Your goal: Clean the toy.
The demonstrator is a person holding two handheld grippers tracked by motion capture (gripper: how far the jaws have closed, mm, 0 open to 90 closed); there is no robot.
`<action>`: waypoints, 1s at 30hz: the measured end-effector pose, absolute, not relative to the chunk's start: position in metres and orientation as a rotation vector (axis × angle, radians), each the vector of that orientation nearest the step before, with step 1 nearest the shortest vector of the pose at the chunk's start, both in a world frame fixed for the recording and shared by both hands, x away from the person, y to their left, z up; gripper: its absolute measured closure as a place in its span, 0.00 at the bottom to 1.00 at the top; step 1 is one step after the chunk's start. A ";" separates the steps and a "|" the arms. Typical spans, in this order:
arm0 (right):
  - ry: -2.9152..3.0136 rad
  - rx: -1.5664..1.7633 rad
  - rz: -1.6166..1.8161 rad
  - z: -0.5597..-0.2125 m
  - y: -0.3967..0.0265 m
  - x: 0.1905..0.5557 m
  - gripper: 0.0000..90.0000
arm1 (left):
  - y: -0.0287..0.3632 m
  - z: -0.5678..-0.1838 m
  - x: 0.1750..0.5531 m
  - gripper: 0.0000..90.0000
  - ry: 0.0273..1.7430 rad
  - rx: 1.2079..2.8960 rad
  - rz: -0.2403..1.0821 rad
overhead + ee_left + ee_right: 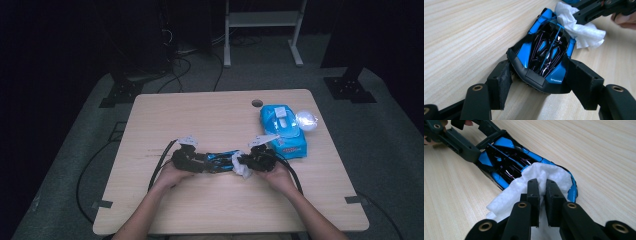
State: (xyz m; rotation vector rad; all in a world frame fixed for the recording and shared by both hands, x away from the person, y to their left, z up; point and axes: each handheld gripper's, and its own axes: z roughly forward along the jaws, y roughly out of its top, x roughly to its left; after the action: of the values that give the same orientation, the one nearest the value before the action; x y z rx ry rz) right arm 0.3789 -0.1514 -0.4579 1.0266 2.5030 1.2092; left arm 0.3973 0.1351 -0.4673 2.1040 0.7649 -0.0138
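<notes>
One glossy blue-and-black toy car (pixel 546 53) with a wedge-shaped body lay on the pale wood-grain tabletop (pixel 200 115), clasped across its wide end between the left gripper's (pixel 537 80) padded fingers (pixel 501 85). The right gripper's (pixel 541 183) fingers were clenched on one crumpled, soft white wipe (pixel 524 187), pressed against the car's other end. Beyond them lay one blue soft-plastic wipe pack (pixel 283 129).

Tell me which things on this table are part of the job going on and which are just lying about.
In use:
toy car, clamped by the left gripper
white wipe, pinched in the right gripper and lying on the car

Lying about:
blue wipe pack
clear plastic piece beside the pack
</notes>
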 end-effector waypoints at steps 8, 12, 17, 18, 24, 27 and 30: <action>2.496 1.026 1.212 -0.458 -0.151 0.378 0.91 | 0.142 -0.470 0.403 0.46 0.822 2.038 -0.082; 2.497 1.017 1.214 -0.459 -0.150 0.378 0.91 | 0.138 -0.469 0.401 0.48 0.816 2.070 -0.005; 2.493 1.004 1.205 -0.458 -0.149 0.377 0.91 | 0.134 -0.467 0.395 0.49 0.778 2.099 0.093; 2.491 1.002 1.204 -0.458 -0.149 0.376 0.91 | 0.134 -0.466 0.393 0.49 0.768 2.103 0.118; 2.469 0.983 1.197 -0.459 -0.148 0.372 0.91 | 0.135 -0.465 0.387 0.49 0.763 2.112 0.153; 2.473 0.999 1.205 -0.459 -0.149 0.373 0.91 | 0.137 -0.463 0.390 0.37 0.821 2.104 0.069; 2.473 1.002 1.204 -0.459 -0.149 0.373 0.91 | 0.137 -0.464 0.390 0.37 0.868 2.098 -0.020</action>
State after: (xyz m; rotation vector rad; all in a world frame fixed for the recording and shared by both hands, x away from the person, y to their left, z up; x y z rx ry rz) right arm 0.3727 -0.1493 -0.4590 1.0016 2.4730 1.2042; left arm 0.3904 0.1365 -0.4640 2.0984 0.8684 -0.0198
